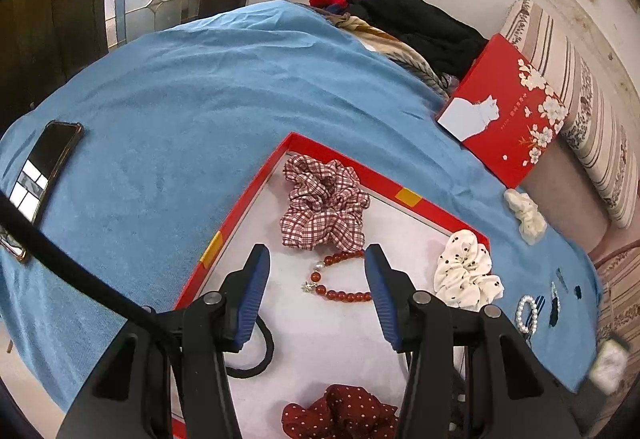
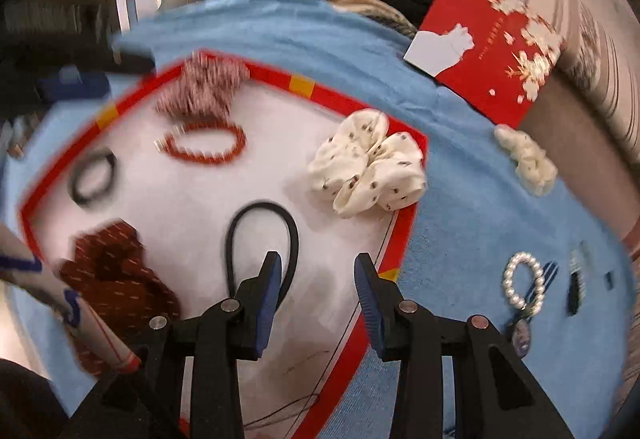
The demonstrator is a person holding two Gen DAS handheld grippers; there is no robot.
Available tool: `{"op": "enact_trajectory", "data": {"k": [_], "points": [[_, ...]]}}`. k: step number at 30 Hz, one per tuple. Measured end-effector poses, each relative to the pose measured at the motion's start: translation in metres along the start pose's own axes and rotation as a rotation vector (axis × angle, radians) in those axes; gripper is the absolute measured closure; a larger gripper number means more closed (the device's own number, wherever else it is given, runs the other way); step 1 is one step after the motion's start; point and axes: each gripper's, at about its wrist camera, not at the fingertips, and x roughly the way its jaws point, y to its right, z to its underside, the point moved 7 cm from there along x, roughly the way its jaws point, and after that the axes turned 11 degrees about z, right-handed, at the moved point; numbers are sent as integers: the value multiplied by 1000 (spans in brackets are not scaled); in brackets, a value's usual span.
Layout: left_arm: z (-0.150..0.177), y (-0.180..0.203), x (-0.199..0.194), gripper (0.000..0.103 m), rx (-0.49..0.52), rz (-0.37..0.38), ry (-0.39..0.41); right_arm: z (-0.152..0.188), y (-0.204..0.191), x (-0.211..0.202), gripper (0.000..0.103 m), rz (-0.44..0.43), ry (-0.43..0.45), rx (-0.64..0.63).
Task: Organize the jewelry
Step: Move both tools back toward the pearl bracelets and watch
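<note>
Blue towel-like cloth (image 1: 168, 87) over a bed, with a shallow red-rimmed box with a white floor (image 2: 304, 87) on it holding most of the hair stuff. The thin black elastic hair tie (image 2: 260, 235) lies in the box just ahead of the right gripper (image 2: 316, 271), looping past its left finger, and nothing is between the half-spread fingers. The left gripper (image 1: 316, 259) is half-spread and empty too, with the red bead bracelet (image 1: 340, 279) ahead between its fingers. The white pearl bracelet (image 2: 524, 279) sits out on the cloth, off beyond the right gripper's right finger. Looks like sorting is midway; I'd guess the next move is swinging right for it.
</note>
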Motion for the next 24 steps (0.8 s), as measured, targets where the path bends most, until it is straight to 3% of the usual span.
{"op": "enact_trajectory", "data": {"k": [5, 7, 10, 14, 19, 24], "points": [[4, 16, 0, 55, 35, 18, 2, 4, 57, -33, 56, -7, 71, 134], [8, 27, 0, 55, 54, 26, -2, 17, 99, -45, 54, 20, 80, 211], [16, 50, 2, 55, 103, 40, -8, 47, 160, -54, 54, 70, 50, 321], [42, 103, 2, 55, 200, 127, -46, 98, 236, -50, 53, 141, -29, 446], [78, 169, 14, 54, 295, 229, -109, 141, 285, -37, 53, 136, -90, 566], [109, 212, 45, 54, 348, 250, -206, 151, 298, -22, 53, 87, -92, 607]]}}
